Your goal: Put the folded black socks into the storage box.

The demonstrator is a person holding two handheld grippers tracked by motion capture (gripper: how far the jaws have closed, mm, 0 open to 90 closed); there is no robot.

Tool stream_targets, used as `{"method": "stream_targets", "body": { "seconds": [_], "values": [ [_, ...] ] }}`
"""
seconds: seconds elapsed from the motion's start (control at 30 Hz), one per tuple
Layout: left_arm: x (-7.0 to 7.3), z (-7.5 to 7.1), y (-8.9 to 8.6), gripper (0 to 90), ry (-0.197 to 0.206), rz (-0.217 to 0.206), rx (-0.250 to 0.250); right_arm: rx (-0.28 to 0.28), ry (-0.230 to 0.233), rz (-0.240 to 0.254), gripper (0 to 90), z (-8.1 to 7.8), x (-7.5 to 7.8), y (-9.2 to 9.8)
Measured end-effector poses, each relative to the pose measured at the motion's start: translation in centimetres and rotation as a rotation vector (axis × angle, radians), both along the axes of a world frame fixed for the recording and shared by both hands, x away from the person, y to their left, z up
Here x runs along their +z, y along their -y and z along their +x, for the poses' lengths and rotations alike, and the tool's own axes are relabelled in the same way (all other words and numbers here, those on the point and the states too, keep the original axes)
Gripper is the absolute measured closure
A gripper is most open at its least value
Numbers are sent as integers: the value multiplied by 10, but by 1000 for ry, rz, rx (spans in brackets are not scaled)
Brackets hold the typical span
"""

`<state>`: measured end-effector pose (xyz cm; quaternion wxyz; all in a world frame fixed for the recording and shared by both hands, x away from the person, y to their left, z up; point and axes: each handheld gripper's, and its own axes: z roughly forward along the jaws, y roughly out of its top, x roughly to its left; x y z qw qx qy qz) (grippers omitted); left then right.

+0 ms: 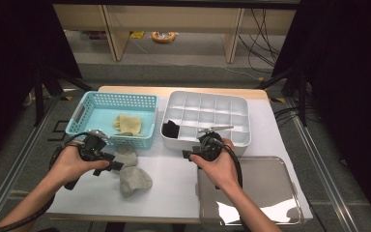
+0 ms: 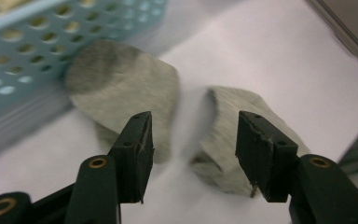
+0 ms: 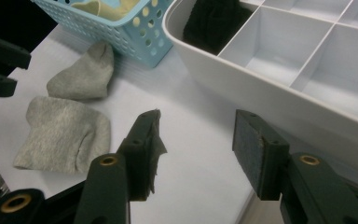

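Two folded grey socks lie on the white table in front of the basket, one nearer the basket (image 1: 125, 155) (image 2: 121, 84) (image 3: 84, 74) and one closer to me (image 1: 134, 180) (image 2: 223, 116) (image 3: 60, 135). My left gripper (image 1: 118, 166) (image 2: 193, 126) hovers low over them with its jaws open; the gap between the two socks shows between the jaws, and the pads touch neither. My right gripper (image 1: 186, 154) (image 3: 196, 126) stands open and empty in front of the white compartment tray (image 1: 241, 140) (image 3: 261, 93).
A light blue basket (image 1: 82, 118) (image 2: 23, 46) (image 3: 135, 28) at the back left holds a yellowish sock (image 1: 128, 123). A black sock (image 1: 171, 129) (image 3: 214, 23) sits in the white tray's near-left compartment. A shiny metal tray (image 1: 270, 188) lies at the front right.
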<state>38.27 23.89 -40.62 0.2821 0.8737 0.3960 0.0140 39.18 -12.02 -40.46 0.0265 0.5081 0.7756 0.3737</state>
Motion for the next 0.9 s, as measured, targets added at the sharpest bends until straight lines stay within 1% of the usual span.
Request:
{"method": "stream_targets", "body": {
  "seconds": [0.03,0.07,0.1,0.13,0.17,0.23,0.3,0.33,0.4,0.43,0.47,0.5,0.53,0.57,0.6,0.63,0.67,0.7,0.73,0.77,0.83,0.87,0.9],
  "values": [
    [-3,-5,3,461,0,-16,-2,5,0,-4,518,0,-1,-1],
    [-4,-7,4,463,-12,1,-41,-5,-3,9,520,-1,-2,-3],
    [-4,-7,4,465,-12,1,-41,15,1,-3,524,-1,-2,-3],
    [-9,-8,7,466,-15,-4,-65,17,-6,-3,529,-1,-3,-6],
    [-12,-8,9,465,-12,6,-72,24,-9,1,540,-1,-4,-9],
    [-18,-6,12,479,-13,32,-79,62,-24,-2,574,-1,-7,-16],
    [-20,-5,14,506,-14,38,-85,101,-13,7,598,-2,-11,-27],
    [-24,-4,19,520,-22,39,-99,117,-28,11,611,-2,-12,-31],
    [-26,-3,23,542,-30,40,-104,147,-49,-3,630,-1,-16,-38],
    [-26,-3,23,558,-30,40,-104,147,-49,-3,630,-1,-16,-38],
    [-27,-3,25,574,-32,51,-106,167,-85,-4,656,0,-20,-45],
    [-27,-3,27,587,-37,54,-101,156,-120,2,664,0,-21,-49],
    [-27,-3,27,604,-37,54,-101,175,-114,3,674,1,-24,-53],
    [-28,-4,28,604,-37,59,-105,175,-114,3,674,1,-24,-53],
    [-29,-5,30,620,-46,63,-102,181,-118,-4,683,2,-26,-56],
    [-30,-6,32,638,-51,67,-122,188,-125,-12,688,2,-29,-60],
    [-31,-7,34,662,-59,62,-128,192,-161,-16,692,2,-33,-67],
    [-31,-8,35,671,-65,61,-123,204,-158,-19,692,3,-36,-71],
    [-31,-8,35,676,-65,61,-123,204,-158,-19,692,3,-36,-71],
    [-32,-9,37,680,-62,74,-124,213,-162,-24,688,5,-42,-77],
    [-33,-10,37,686,-65,73,-129,223,-167,-28,682,6,-47,-82],
    [-33,-10,38,688,-68,73,-131,251,-138,-35,678,9,-50,-83],
    [-33,-10,38,689,-75,74,-132,229,-171,-37,675,7,-51,-86]
  ]
}}
